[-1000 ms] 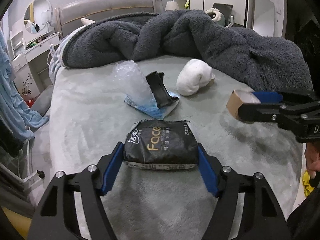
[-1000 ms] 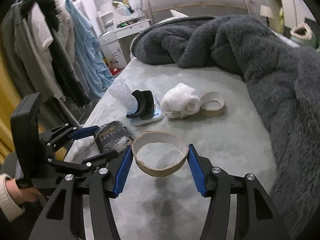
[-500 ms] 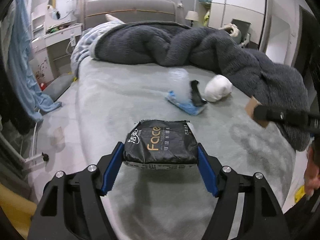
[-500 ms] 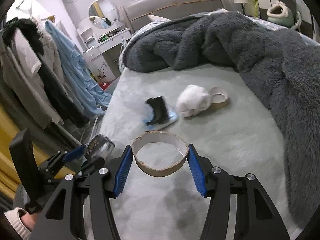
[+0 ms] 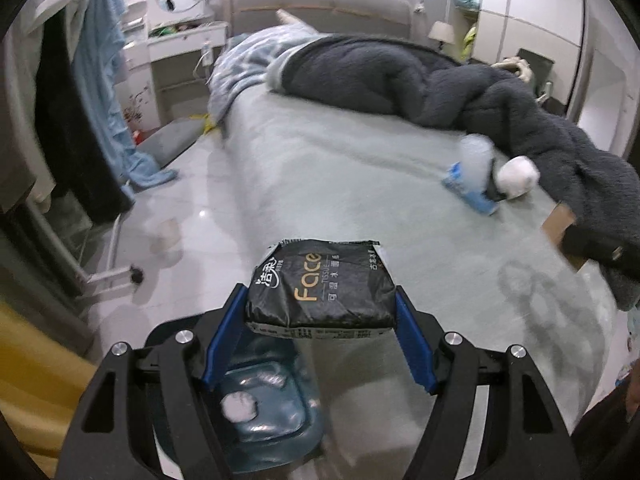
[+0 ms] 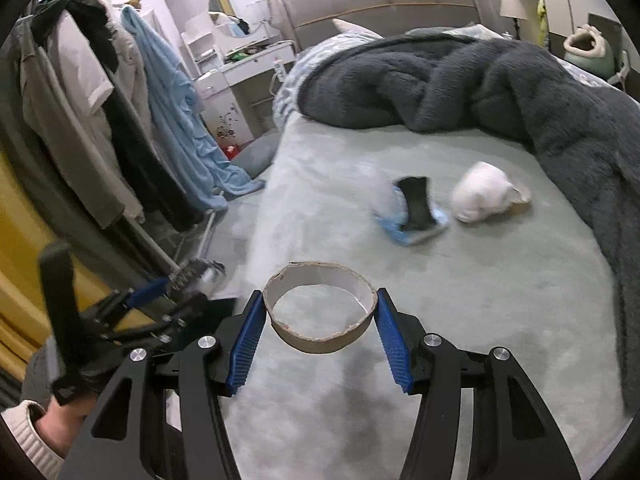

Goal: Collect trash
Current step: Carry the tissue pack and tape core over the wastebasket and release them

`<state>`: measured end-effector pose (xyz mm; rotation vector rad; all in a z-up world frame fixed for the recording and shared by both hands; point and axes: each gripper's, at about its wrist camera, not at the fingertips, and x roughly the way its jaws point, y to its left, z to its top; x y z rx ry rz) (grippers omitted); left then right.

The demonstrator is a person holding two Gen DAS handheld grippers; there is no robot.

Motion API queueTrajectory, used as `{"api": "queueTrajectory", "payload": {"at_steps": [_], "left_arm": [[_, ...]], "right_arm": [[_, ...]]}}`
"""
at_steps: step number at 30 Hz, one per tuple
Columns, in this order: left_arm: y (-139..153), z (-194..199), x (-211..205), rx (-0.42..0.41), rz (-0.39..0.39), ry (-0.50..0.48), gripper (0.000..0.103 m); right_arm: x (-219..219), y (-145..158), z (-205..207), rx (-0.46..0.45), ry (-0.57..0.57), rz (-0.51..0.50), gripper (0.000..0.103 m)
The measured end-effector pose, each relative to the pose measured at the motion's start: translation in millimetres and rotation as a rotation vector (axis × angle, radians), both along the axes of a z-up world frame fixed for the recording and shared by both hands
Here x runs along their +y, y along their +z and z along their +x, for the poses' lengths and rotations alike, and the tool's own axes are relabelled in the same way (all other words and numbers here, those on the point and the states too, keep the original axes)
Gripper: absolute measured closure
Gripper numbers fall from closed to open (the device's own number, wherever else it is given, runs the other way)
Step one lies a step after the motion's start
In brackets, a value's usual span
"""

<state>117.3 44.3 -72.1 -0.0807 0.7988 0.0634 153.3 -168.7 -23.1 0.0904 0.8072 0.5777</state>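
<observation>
My left gripper (image 5: pixel 320 320) is shut on a black "Face" tissue pack (image 5: pixel 318 288) and holds it beyond the bed's left edge, above a blue bin (image 5: pixel 268 412) that holds a white wad. My right gripper (image 6: pixel 320 320) is shut on a cardboard tape ring (image 6: pixel 320 308) and holds it over the bed. On the bed lie a blue wrapper with a black curved piece (image 6: pixel 414 210), a white crumpled wad (image 6: pixel 480 192) and a second cardboard ring (image 6: pixel 520 200) behind it. The left gripper also shows in the right wrist view (image 6: pixel 176 292).
A dark grey fleece blanket (image 6: pixel 500 88) covers the bed's far and right side. A clothes rack with hanging garments (image 6: pixel 120 120) stands left of the bed. A white dresser with a round mirror (image 6: pixel 240 56) is at the back left. A grey cushion (image 5: pixel 168 140) lies on the floor.
My left gripper has swung left off the bed with the tissue pack and now hangs over the blue bin. My right gripper has drawn back a little with the ring.
</observation>
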Motion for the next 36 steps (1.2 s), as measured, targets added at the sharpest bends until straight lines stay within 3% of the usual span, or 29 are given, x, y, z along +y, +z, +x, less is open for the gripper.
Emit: {"api": "queueTrajectory", "payload": {"at_steps": [6, 13, 30, 36], "left_arm": [[-16, -8, 31, 0.082, 0.026, 0.07, 0.03], [-34, -19, 70, 0.143, 0.003, 0.135, 0.03], [-112, -23, 122, 0.436, -0.123, 0.14, 0.029], [-129, -30, 135, 0.512, -0.198, 0.117, 0.017]], "right_arm": [[45, -1, -5, -0.007, 0.066, -0.014, 0.047], [92, -8, -6, -0.015, 0.145, -0.045, 0.047], [197, -42, -14, 0.004, 0.339, -0.137, 0.047], [222, -60, -11, 0.042, 0.37, -0.18, 0.047]]}}
